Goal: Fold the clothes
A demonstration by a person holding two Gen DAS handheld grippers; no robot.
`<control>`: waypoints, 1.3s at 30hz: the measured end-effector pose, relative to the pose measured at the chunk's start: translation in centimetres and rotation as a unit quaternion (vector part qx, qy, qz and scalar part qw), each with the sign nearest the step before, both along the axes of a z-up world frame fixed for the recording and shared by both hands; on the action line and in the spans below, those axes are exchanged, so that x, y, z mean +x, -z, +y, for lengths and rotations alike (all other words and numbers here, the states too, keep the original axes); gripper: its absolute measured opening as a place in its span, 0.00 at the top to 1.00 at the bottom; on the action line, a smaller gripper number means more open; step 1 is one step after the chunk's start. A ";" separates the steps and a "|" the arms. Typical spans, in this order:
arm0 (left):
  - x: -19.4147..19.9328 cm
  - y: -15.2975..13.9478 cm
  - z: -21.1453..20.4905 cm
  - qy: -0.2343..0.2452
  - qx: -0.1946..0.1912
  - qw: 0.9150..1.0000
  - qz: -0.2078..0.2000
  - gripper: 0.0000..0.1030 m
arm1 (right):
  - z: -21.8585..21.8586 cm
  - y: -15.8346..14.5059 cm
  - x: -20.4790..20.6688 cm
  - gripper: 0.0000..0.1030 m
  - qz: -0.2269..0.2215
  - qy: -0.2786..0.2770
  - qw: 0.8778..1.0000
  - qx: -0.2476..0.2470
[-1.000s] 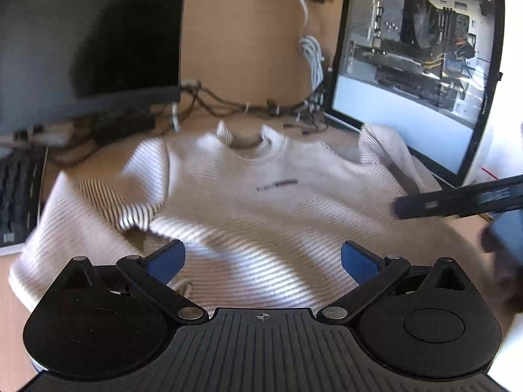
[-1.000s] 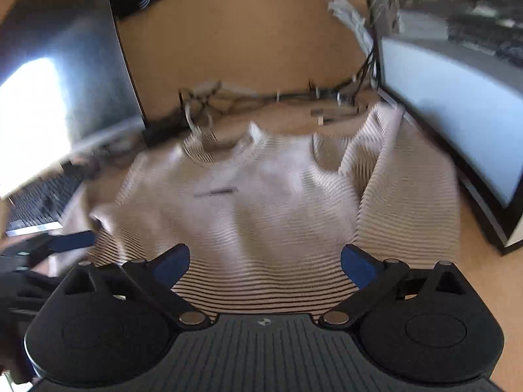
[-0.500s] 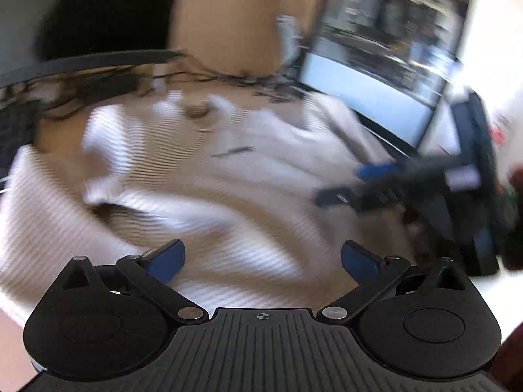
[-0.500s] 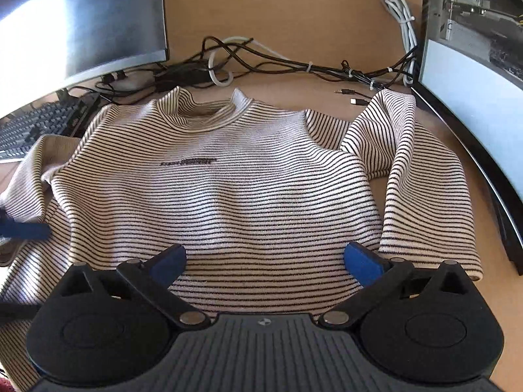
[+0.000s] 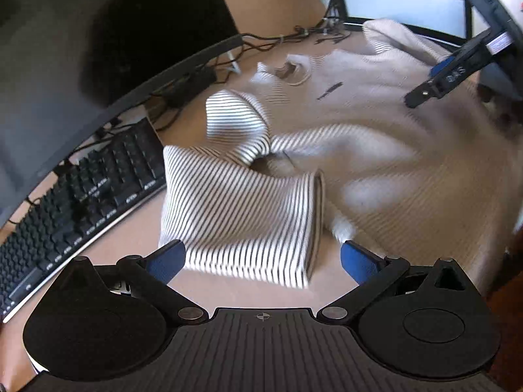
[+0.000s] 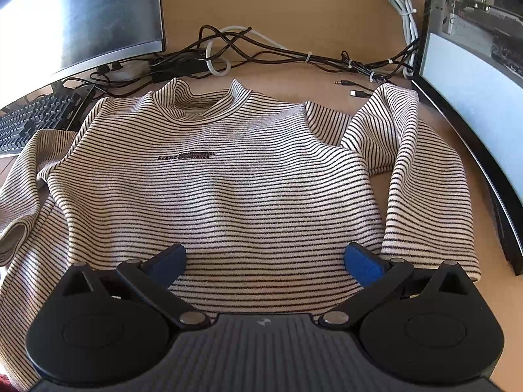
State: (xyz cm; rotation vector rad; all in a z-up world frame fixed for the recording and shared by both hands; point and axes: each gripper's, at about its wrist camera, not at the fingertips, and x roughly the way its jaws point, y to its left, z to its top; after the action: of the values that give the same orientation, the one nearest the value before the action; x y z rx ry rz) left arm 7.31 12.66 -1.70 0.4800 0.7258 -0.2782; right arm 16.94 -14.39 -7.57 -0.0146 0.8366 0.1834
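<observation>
A cream long-sleeved sweater with thin dark stripes [image 6: 248, 192] lies front up on the wooden desk, collar toward the back. Its right sleeve [image 6: 425, 176] is bent down along the body. My right gripper [image 6: 264, 261] hovers open over the hem, nothing between its blue pads. In the left wrist view the sweater's left sleeve [image 5: 242, 215] lies folded back with its cuff near me. My left gripper [image 5: 261, 261] stands open just in front of that cuff, empty. The right gripper [image 5: 451, 75] shows at the upper right of that view, above the sweater's body.
A black keyboard [image 5: 75, 209] lies left of the sleeve under a curved monitor [image 5: 98, 32]. A tangle of cables [image 6: 261, 52] runs along the back of the desk. A second screen [image 6: 474, 75] stands close on the right, beside the right sleeve.
My left gripper swung left and down, from over the sweater's body to the left sleeve cuff. The right gripper moved forward and lower over the hem. Both stayed open.
</observation>
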 end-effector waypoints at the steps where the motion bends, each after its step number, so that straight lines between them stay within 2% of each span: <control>1: 0.9 0.2 -0.1 -0.012 0.002 1.000 0.000 0.20 | -0.2 -0.2 0.2 0.00 0.005 0.003 1.000 0.008; 2: 1.8 0.3 -0.3 -0.024 0.003 1.000 0.002 0.31 | -0.3 -0.3 0.4 0.00 0.011 0.005 1.000 0.015; 4: 3.5 -0.4 0.8 -0.063 -0.030 0.997 0.012 0.66 | -1.0 -0.9 0.8 0.00 0.023 0.011 0.998 0.052; 6: 5.2 -1.7 2.6 -0.112 -0.070 0.991 0.008 0.81 | -1.8 -1.7 1.1 0.00 0.029 0.012 0.994 0.102; 8: 6.0 -3.5 5.5 -0.168 -0.088 0.982 -0.023 0.92 | -1.8 -2.9 1.3 0.00 0.008 0.002 0.993 0.120; 10: 6.8 -5.1 8.5 -0.222 -0.101 0.968 -0.053 0.94 | -0.8 -4.3 1.5 0.02 -0.027 -0.022 0.994 0.104; 12: 7.4 -6.2 11.3 -0.265 -0.108 0.955 -0.074 0.94 | 0.7 -5.4 2.6 0.14 -0.048 -0.057 0.994 0.084; 13: 7.6 -6.5 12.4 -0.282 -0.110 0.950 -0.081 0.94 | 1.5 -5.8 3.3 0.26 -0.054 -0.074 0.993 0.074; 14: 7.8 -6.9 13.5 -0.298 -0.112 0.944 -0.089 0.94 | 2.3 -6.0 4.4 0.33 -0.052 -0.092 0.992 0.072; 18: 8.0 -7.6 16.1 -0.353 -0.127 0.921 -0.106 0.94 | 6.6 -5.6 9.4 0.34 -0.056 -0.151 0.986 0.049; 20: 7.2 -7.9 15.9 -0.350 -0.169 0.915 -0.105 0.91 | 8.6 -5.0 12.0 0.34 -0.044 -0.161 0.985 0.050; 21: 6.6 -8.0 15.4 -0.340 -0.188 0.916 -0.103 0.84 | 9.4 -4.5 13.2 0.34 -0.035 -0.162 0.985 0.052; 22: 6.2 -7.8 14.8 -0.326 -0.200 0.919 -0.097 0.72 | 10.3 -3.9 14.4 0.34 -0.026 -0.162 0.985 0.053; 23: 5.8 -7.5 14.0 -0.315 -0.198 0.924 -0.089 0.65 | 10.9 -3.2 15.2 0.41 -0.015 -0.166 0.985 0.046; 24: 5.4 -7.1 13.3 -0.306 -0.194 0.929 -0.082 0.52 | 11.6 -2.6 16.0 0.58 -0.005 -0.170 0.985 0.040; 25: 4.9 -6.8 12.6 -0.296 -0.190 0.933 -0.075 0.47 | 12.1 -2.0 16.7 0.87 0.000 -0.175 0.984 0.032; 26: 4.6 -6.3 12.2 -0.292 -0.190 0.935 -0.065 0.45 | 12.4 -2.1 17.0 0.87 -0.013 -0.182 0.983 0.018; 27: 4.4 -5.9 11.8 -0.289 -0.191 0.936 -0.055 0.40 | 12.7 -2.3 17.2 0.87 -0.030 -0.188 0.982 0.001; 28: 4.1 -5.4 11.5 -0.287 -0.192 0.937 -0.045 0.30 | 13.1 -2.6 17.2 0.97 -0.060 -0.189 0.980 -0.028; 29: 3.8 -5.0 11.1 -0.284 -0.193 0.938 -0.036 0.25 | 13.4 -2.8 17.3 0.97 -0.085 -0.191 0.976 -0.055; 31: 4.0 -3.9 10.4 -0.276 -0.192 0.941 -0.018 0.22 | 13.9 -2.3 18.0 0.97 -0.089 -0.202 0.971 -0.087; 34: 4.7 -3.0 9.5 -0.260 -0.179 0.949 -0.004 0.16 | 13.2 -2.2 17.5 0.96 -0.079 -0.211 0.971 -0.076; 36: 5.4 -2.4 8.9 -0.249 -0.172 0.953 0.004 0.15 | 11.6 -3.4 15.5 0.94 -0.091 -0.218 0.970 -0.057; 39: 7.2 -1.5 8.2 -0.227 -0.161 0.960 0.008 0.14 | 8.0 -5.6 11.7 0.72 -0.100 -0.215 0.971 -0.040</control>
State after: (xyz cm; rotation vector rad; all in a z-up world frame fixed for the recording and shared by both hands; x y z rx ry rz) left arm 14.53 20.87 -0.17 -0.0048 0.7682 0.0339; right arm 28.59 -6.35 -2.01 -0.2880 0.6301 0.5470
